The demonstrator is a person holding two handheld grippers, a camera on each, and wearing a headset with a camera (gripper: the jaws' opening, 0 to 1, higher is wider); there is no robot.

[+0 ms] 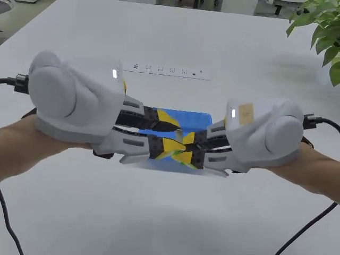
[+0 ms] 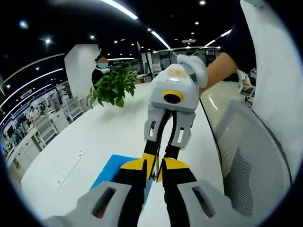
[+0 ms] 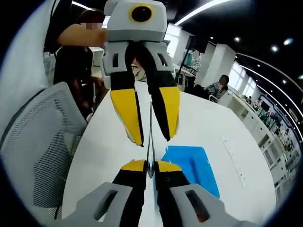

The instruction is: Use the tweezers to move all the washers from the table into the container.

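Observation:
My two grippers meet tip to tip above a shallow blue container point(image 1: 190, 119) on the white table point(image 1: 159, 37). In the right gripper view my right gripper point(image 3: 151, 166) is shut on thin metal tweezers point(image 3: 151, 124), which stand straight up from its yellow tips. My left gripper point(image 3: 154, 141) reaches in from the top of that view. Its yellow fingers point(image 3: 129, 113) are spread on either side of the tweezers and do not touch them. In the head view the left gripper point(image 1: 178, 135) comes from the left and the right gripper point(image 1: 180, 150) from the right. The container point(image 3: 189, 165) looks bare inside.
A white power strip point(image 1: 170, 70) lies flat on the table beyond the container. A green plant point(image 1: 321, 29) stands at the far right corner. A grey mesh chair point(image 2: 246, 161) is at the table's near side. People sit and stand in the room behind.

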